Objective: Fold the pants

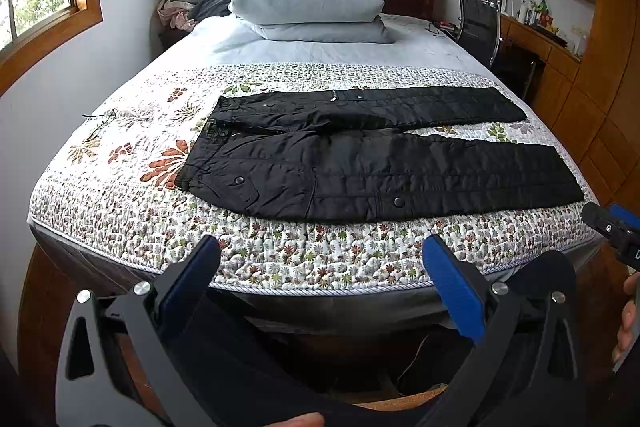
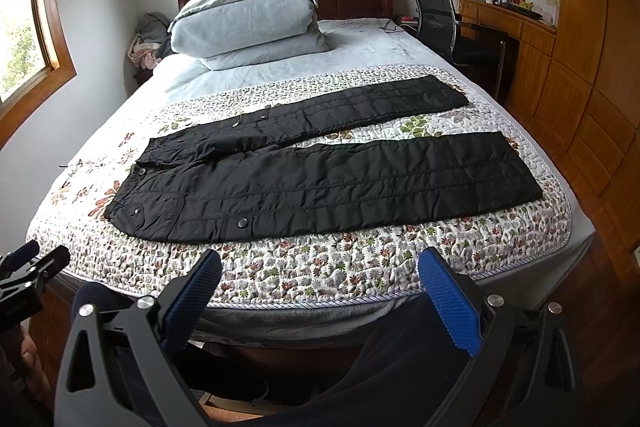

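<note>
Floral quilt on bed, black pants flat, left hand-held gripper and right hand-held gripper both spread apart

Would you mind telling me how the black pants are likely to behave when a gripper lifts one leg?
The black pants look quilted and padded, so probably floppy yet bulkier than thin cloth, draping in soft folds. Their sheen suggests a slick shell that may slip on the floral quilt.

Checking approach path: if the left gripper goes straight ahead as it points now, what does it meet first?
Likely the quilt at the bed's near edge, then the pants. The left gripper is open; depth is unclear.
</note>
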Available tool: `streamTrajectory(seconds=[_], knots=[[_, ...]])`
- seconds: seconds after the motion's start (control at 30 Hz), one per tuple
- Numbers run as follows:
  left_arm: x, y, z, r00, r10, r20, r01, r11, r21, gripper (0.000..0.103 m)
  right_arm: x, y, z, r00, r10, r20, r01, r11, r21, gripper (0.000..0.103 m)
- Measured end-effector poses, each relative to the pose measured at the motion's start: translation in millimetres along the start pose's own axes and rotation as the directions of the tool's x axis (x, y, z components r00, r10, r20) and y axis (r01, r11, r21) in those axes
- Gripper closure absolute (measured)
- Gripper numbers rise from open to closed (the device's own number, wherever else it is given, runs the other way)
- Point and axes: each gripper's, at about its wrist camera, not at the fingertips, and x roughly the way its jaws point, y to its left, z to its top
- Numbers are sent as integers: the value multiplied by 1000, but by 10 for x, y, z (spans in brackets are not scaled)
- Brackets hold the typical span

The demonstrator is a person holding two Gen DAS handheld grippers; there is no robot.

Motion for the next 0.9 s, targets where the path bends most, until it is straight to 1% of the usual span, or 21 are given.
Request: streamTrajectory(seconds=[0.23,0.33,0.4,0.47,0.53,0.63,0.67,0.7,0.73,0.77,0.8,0.83,0.87,0.9], knots=[[131,55,55,998,-65,-13,65,998,-6,3,78,-78,19,1000,-2,-2,2,1000,7,3],[292,126,99,995,-96,-35,96,995,-1,3,178,-161,85,1000,-10,7,10,1000,-3,3],[429,252,146,993,-108,-55,107,994,-21,3,250,-252,140,999,-34,18,34,999,-6,3],[602,479,217,994,-92,-64,89,995,-52,3,377,-410,206,999,-37,15,37,999,8,3],[723,695,282,996,-63,-62,58,996,-69,3,499,-569,254,999,-40,-1,40,999,36,3],[912,1056,402,997,-66,-49,61,992,-108,3,748,-922,330,999,-23,-44,28,994,108,4],[1005,1203,449,997,-64,-50,57,990,-129,4,839,-1059,358,998,-9,-62,17,990,137,5],[1067,1282,477,996,-64,-56,55,988,-142,4,914,-1171,382,997,8,-75,4,987,159,13],[1172,1415,511,995,-77,-65,64,983,-170,13,983,-1270,407,996,30,-82,-15,984,178,27],[1278,1529,543,993,-87,-84,69,978,-199,40,1051,-1373,428,995,43,-92,-24,980,197,33],[1391,1646,570,989,-102,-111,73,969,-236,54,1137,-1501,448,992,57,-111,-30,973,227,44],[1544,1795,592,981,-134,-138,89,953,-290,68,1225,-1644,468,989,80,-123,-45,963,265,50],[1620,1869,597,979,-144,-146,92,945,-314,79,1285,-1753,479,988,96,-125,-56,956,289,63],[1759,1989,605,976,-153,-156,91,933,-349,87,1354,-1874,494,986,106,-128,-62,948,311,88]])
